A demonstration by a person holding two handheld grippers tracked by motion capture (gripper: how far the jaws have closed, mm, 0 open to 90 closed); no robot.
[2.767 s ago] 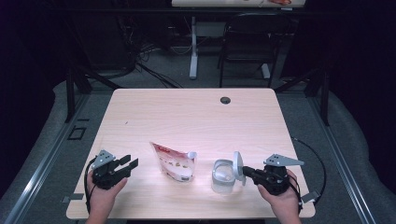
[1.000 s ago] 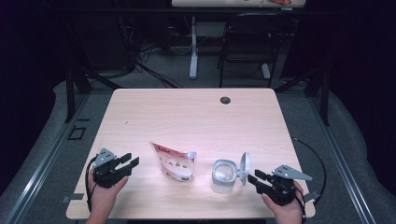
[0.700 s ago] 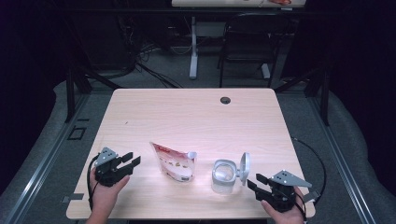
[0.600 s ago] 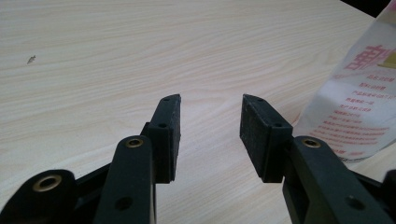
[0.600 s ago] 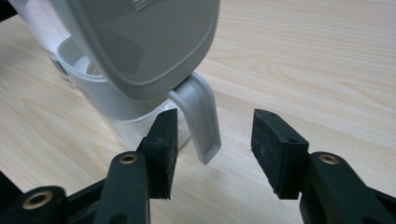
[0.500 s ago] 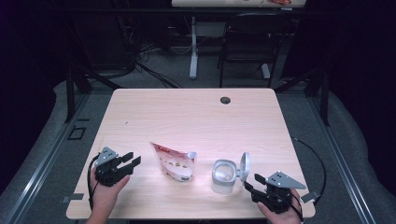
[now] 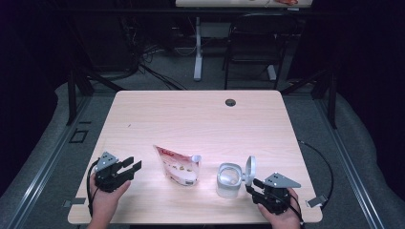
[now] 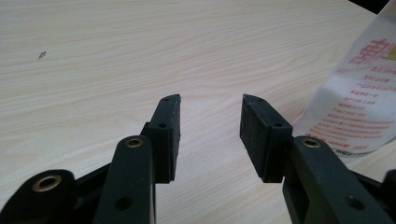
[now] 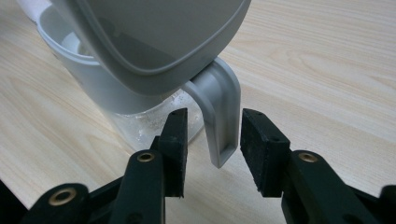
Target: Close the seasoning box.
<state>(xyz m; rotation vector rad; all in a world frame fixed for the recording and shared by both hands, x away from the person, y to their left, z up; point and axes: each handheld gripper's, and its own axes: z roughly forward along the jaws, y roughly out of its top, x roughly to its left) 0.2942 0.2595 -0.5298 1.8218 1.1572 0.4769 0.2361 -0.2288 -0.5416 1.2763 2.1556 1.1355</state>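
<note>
Looking down from the high view: lidded jar [image 7: 230,179] standing open near the table's [image 7: 200,114] front edge, lid up, pouch [image 7: 177,165] beside it untouched, right gripper [image 7: 254,186] just behind the jar, left gripper [image 7: 132,165] idle, so pouring left to do. Left gripper view: jaws apart, empty, pouch at right. Right gripper view: jaws just been closing, jar handle [image 9: 219,116] between them, pads [image 9: 176,140] not yet pressing
</note>
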